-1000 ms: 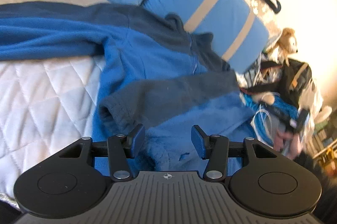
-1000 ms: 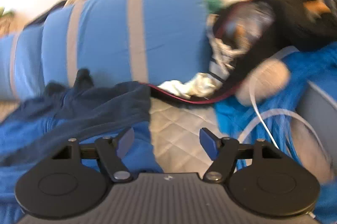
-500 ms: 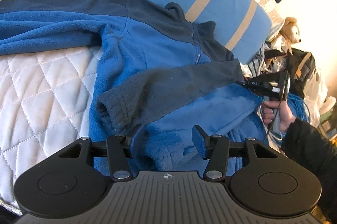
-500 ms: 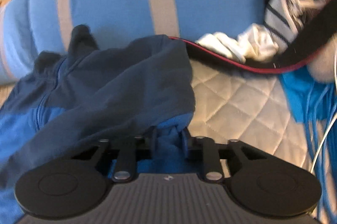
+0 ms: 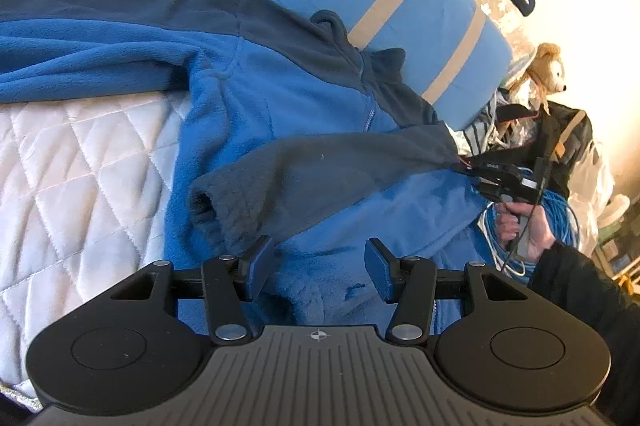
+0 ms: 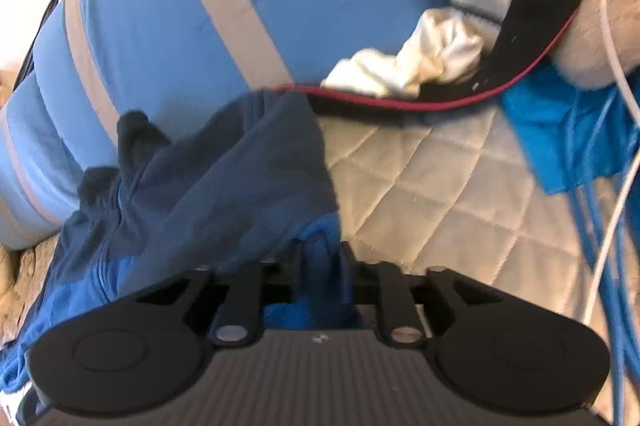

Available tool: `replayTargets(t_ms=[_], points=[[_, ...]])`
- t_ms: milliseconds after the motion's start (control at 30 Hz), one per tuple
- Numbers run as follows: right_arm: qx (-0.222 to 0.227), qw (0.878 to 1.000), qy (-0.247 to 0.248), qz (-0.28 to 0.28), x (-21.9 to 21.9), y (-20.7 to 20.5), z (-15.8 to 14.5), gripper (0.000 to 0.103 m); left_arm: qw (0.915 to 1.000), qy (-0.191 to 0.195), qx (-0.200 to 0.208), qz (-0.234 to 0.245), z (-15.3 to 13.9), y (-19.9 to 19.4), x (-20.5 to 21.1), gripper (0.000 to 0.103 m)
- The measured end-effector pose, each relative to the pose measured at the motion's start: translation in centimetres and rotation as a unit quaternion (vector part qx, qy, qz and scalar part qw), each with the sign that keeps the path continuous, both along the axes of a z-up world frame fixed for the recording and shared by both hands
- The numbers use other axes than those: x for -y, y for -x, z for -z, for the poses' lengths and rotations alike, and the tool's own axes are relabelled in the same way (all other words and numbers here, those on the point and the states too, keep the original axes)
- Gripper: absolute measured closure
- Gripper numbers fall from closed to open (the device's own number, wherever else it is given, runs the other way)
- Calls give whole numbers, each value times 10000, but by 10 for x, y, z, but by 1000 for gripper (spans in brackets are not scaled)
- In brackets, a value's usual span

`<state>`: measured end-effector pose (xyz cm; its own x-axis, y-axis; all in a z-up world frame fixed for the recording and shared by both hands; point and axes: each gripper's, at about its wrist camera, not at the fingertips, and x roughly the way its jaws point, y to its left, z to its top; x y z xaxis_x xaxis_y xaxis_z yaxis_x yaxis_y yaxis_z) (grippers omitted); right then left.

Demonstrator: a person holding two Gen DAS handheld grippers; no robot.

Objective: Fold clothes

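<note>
A blue and navy fleece jacket (image 5: 288, 97) lies spread on the quilted white bed, one sleeve folded across its body with the cuff (image 5: 208, 205) pointing left. My left gripper (image 5: 320, 266) hovers open just above the jacket's lower edge, nothing between its fingers. My right gripper (image 6: 320, 262) is shut on the fleece jacket (image 6: 224, 193) at its shoulder edge, with blue fabric pinched between the fingers. Seen from the left wrist, the right gripper (image 5: 464, 163) holds the shoulder corner at the right, held by a person's hand (image 5: 524, 230).
Blue pillows with beige stripes (image 5: 384, 1) lie behind the jacket. A pile with a teddy bear (image 5: 548, 65), dark bag (image 5: 564, 137), blue cable coil (image 5: 560, 214) and white cloth (image 6: 416, 65) crowds the right. Bare quilt (image 6: 440, 193) shows beside the right gripper.
My right gripper came in from the side, closed on the jacket's shoulder edge and now pulls it slightly taut. The left gripper stayed open and barely moved.
</note>
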<state>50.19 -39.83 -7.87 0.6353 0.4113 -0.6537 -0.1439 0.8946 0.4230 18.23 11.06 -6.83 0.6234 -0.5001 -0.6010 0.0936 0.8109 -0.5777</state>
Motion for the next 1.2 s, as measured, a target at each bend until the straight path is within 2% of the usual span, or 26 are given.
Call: replayTargets(t_ms=[33,100,200,267,333,400,533,733,933,967,1000,1033,1067,1133,1200], points=[[168,9995,234,95,-2,5,-6,47,10000,20,10,-40,-1,2,-2,54],[556,9954,775,101,-9,20,-19,27,9999,28,40,-115,-5,6,-6,54],[1047,9838,1429,-283,-26,47,-33,24,9996,-30,31,-264,-9,11,-13,54],[1313,9713,1886,-617,-41,66,-37,23,9992,30,6,-404,-12,15,-21,54],[1476,9620,2114,-901,-54,84,-41,21,9986,83,18,-525,-15,19,-30,54],[1541,9591,2112,-1084,-62,101,-46,18,9982,110,9,-598,-17,21,-37,54],[1453,9658,1723,-1284,-79,128,-59,13,9976,292,-22,-631,-13,16,-50,54],[1427,9669,1352,-1626,-116,171,-77,11,9922,993,-36,-747,17,-11,-66,54],[1699,9462,1583,-2252,-143,222,-85,7,9885,1259,-119,-825,37,-26,-73,55],[1746,9424,1625,-2346,-146,230,-86,6,9881,1288,-122,-836,40,-28,-74,57],[1785,9388,1658,-2436,-148,237,-87,6,9876,1317,-126,-846,43,-30,-75,63],[1838,9347,1700,-2523,-151,243,-88,5,9874,1318,-145,-861,44,-32,-75,71],[1898,9302,1757,-2604,-153,249,-88,5,9875,1296,-176,-878,44,-33,-74,85],[1991,9224,1852,-2742,-159,260,-88,5,9883,1196,-230,-919,45,-35,-73,87],[2035,9189,1865,-2818,-164,268,-89,5,9921,773,-276,-946,46,-39,-70,86]])
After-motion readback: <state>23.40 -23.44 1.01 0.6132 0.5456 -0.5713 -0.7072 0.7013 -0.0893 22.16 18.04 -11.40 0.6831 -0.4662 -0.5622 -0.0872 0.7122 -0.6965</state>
